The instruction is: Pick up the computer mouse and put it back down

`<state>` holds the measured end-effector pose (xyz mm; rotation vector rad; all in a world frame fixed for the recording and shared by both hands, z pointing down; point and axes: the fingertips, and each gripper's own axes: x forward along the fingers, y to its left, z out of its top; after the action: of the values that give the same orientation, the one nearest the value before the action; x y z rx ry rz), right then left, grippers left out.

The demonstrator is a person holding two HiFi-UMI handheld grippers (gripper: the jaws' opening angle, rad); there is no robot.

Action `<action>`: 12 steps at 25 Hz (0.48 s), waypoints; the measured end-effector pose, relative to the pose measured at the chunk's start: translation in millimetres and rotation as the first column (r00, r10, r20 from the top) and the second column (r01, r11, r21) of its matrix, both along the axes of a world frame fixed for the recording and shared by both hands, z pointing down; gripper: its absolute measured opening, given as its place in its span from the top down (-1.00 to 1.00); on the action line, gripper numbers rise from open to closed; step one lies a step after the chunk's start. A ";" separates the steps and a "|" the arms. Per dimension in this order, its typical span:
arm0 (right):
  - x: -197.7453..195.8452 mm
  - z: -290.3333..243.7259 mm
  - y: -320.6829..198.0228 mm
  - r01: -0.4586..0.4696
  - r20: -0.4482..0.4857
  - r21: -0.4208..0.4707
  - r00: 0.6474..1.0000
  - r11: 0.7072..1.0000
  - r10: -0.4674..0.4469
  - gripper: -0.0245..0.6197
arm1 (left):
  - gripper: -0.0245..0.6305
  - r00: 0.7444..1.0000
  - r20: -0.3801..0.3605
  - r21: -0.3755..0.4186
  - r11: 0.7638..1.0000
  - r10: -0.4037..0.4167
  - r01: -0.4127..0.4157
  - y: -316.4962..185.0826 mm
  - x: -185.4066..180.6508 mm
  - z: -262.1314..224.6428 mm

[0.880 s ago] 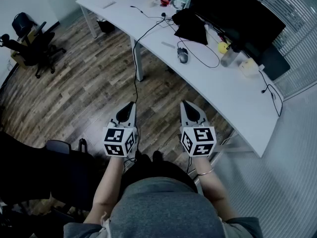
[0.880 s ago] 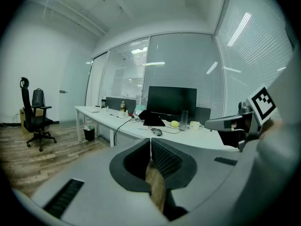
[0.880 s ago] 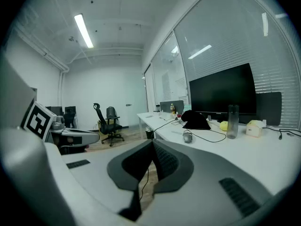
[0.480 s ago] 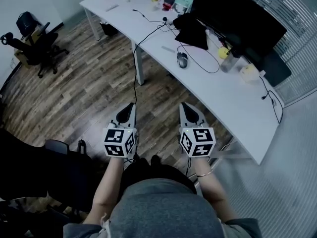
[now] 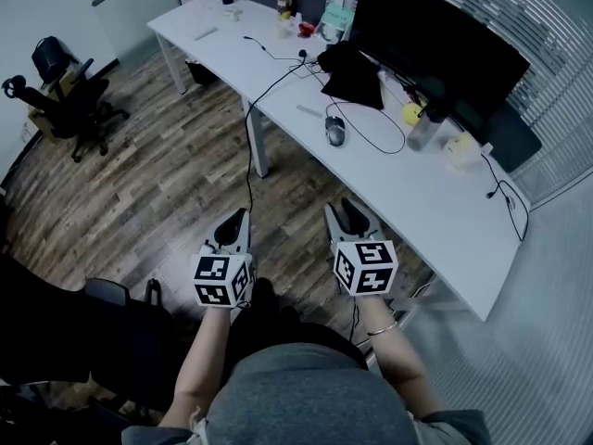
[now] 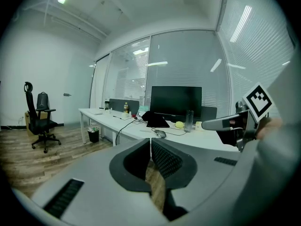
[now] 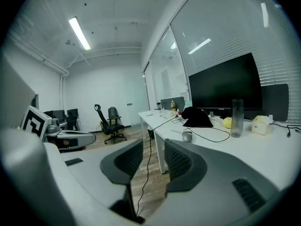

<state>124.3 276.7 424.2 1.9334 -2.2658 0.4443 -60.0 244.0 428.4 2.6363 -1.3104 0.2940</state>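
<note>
The computer mouse (image 5: 334, 130) lies near the front edge of the white desk (image 5: 435, 202), ahead of the monitor (image 5: 435, 40), its cord (image 5: 369, 143) looping off to the right. Both grippers hang over the wooden floor (image 5: 157, 174), well apart from it. The left gripper (image 5: 237, 219) has its jaws pressed together on nothing. The right gripper (image 5: 347, 209) stands partly open and empty. The mouse looks light, rigid and smooth-shelled, so probably slippery. Pinching across its narrow sides at mid-body seems safest, allowing for some cord drag.
</note>
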 end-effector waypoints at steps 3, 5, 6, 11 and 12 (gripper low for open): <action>1.3 2.0 -9.4 -0.001 0.006 -0.010 1.000 1.000 0.001 0.41 | 0.84 1.000 -0.001 -0.009 1.000 0.005 -0.005 -7.3 2.0 3.1; 3.5 4.1 -16.0 -0.006 0.008 -0.019 1.000 1.000 0.006 0.33 | 0.84 1.000 -0.001 -0.014 1.000 0.014 -0.014 -13.5 5.2 5.5; 5.1 5.1 -19.8 -0.010 0.009 -0.022 1.000 1.000 0.011 0.30 | 0.84 1.000 0.000 -0.016 1.000 0.021 -0.021 -17.5 7.5 6.5; 14.2 13.9 -46.6 -0.035 0.017 -0.046 0.999 0.998 0.036 0.15 | 0.84 0.998 -0.003 -0.027 0.998 0.056 -0.056 -45.5 19.0 13.3; 15.5 16.6 -53.0 -0.040 0.018 -0.054 0.999 0.998 0.041 0.14 | 0.84 0.998 -0.007 -0.029 0.998 0.060 -0.060 -52.6 20.3 14.9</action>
<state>139.8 223.7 440.8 1.9608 -2.2052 0.5247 -39.7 191.3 443.3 2.6538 -1.2171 0.3105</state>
